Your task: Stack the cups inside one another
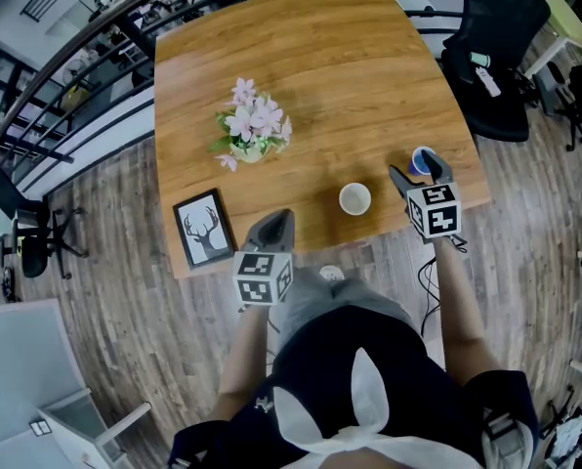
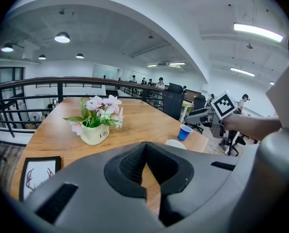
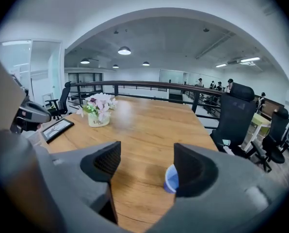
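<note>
Surface: wooden surface (image 1: pixel 350 76) carrying a flower pot (image 1: pixel 251 130) and a framed deer picture (image 1: pixel 204 229).
Cups: white cup (image 1: pixel 354 199) near the front edge; blue cup (image 1: pixel 424 161) by the right front corner, apart from it.
Left gripper (image 1: pixel 277 219): fingers together, nothing between.
Right gripper (image 1: pixel 420 176): fingers apart, blue cup just beyond one, unclamped.
Room: plank floor (image 1: pixel 105 223), black railing (image 1: pixel 76 57), office chair (image 1: pixel 496 57).

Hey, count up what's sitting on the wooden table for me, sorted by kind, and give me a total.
Cups: 2 (blue cup, white cup)
Flower pot: 1
Picture frame: 1
Total: 4
</note>
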The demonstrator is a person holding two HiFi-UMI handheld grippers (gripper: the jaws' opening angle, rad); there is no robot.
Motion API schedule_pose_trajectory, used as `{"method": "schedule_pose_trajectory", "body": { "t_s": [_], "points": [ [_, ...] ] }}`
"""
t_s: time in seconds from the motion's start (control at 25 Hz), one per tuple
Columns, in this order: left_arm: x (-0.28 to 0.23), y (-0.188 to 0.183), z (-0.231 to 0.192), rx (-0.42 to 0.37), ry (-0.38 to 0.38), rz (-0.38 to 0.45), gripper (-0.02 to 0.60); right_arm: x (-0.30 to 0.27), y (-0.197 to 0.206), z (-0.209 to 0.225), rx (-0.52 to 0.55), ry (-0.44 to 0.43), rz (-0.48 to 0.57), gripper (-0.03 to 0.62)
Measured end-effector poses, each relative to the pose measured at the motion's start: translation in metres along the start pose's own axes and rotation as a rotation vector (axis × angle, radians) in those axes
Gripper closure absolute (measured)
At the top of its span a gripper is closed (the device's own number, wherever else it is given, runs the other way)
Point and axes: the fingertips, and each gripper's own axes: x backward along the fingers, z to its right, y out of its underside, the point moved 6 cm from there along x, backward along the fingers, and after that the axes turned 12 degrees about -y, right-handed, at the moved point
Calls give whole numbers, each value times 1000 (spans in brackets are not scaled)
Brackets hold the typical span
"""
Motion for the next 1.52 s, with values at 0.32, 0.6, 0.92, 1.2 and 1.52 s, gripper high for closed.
{"method": "schedule_pose_trajectory", "body": {
  "t_s": [0.32, 0.6, 0.92, 1.2, 1.52],
  "points": [
    [2, -2, 2, -10, 3, 0, 565, 6, 5, 36, -11, 49, -7, 253],
    [0, -2, 7, -20, 12, -8, 565, -3, 30, 58, -50, 59, -45, 222],
    [-2, -1, 15, -44, 23, -21, 565, -17, 67, 81, -206, 61, -67, 192],
    [-3, -7, 20, -61, 27, -23, 565, -25, 80, 84, -219, 69, -90, 192],
    [-3, -6, 21, -62, 22, -29, 565, -29, 85, 85, -233, 56, -84, 205]
  ]
}}
